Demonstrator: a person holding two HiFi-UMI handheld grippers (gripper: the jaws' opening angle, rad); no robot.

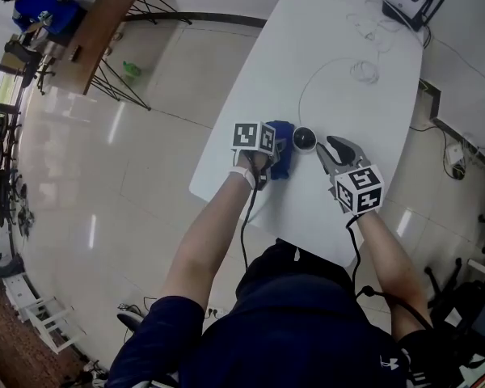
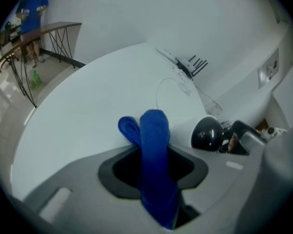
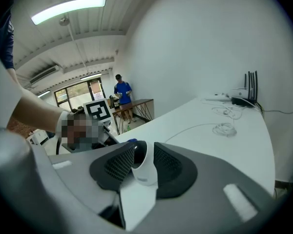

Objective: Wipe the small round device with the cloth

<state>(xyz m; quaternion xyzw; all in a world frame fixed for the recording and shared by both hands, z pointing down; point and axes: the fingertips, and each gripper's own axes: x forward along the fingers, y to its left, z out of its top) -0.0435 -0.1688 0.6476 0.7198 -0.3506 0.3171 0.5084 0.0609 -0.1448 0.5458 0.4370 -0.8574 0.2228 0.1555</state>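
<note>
Head view, upper left: a person in blue [image 1: 40, 6] by a wooden desk [image 1: 105, 23], well apart from the white table [image 1: 339, 71]. Lower-centre, at the table's near edge, the L gripper [image 1: 272, 160] is clamped on the blue cloth [image 1: 280, 162], w/ folded ends sticking out past the tips. Just right of the cloth, on the table, stands the small round device [image 1: 305, 140], dark dome on a white body. R gripper [image 1: 330, 148] is at it from the right: jaws apart, white body between the pads, close to both. Thin cable [image 1: 307, 83] curves up the frame toward a router [image 1: 408, 0], upper right.
</note>
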